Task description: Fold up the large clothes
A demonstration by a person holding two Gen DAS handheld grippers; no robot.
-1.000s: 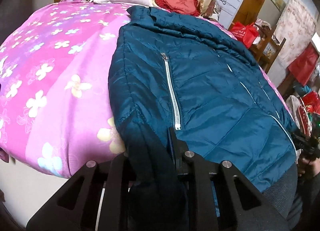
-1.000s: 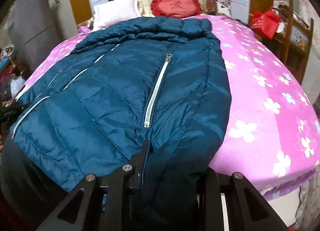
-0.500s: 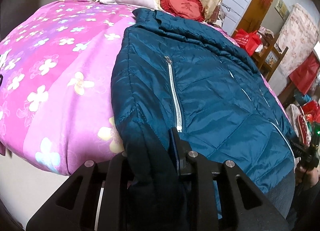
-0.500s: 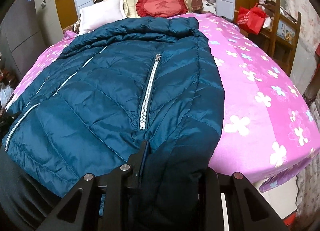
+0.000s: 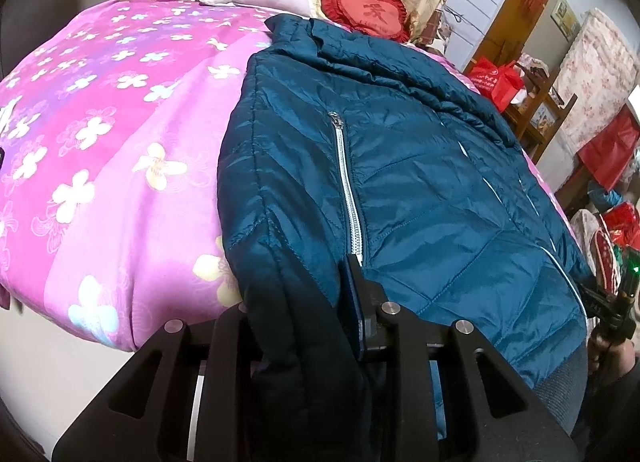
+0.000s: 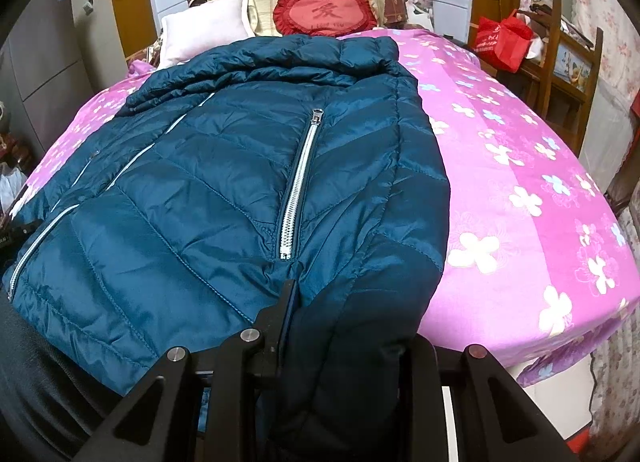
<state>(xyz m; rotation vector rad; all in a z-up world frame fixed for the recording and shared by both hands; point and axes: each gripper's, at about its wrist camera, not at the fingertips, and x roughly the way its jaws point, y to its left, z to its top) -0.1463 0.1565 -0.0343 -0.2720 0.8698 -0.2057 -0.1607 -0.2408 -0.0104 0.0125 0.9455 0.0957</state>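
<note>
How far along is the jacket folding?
Early on. The blue jacket lies spread flat on the pink bedspread, collar toward the pillows. Each gripper has a dark cuff between its fingers; the left gripper is opening, the right gripper grips. No fold across the body shows yet.

Scene evenly lit by soft indoor light; source not seen. Sheen noted on quilted panels of jacket [image 5: 420,190], strongest along upper folds; no blown glare. Pink bedspread [image 6: 520,190] rendered bright and saturated. Deep shadow recorded under jacket hem, where black gripper frames lose detail. Strong barrel distortion observed in both views; bed edges bowed, corners vignetted black. Centre sharp; rim slightly softened. No motion blur detected.
</note>
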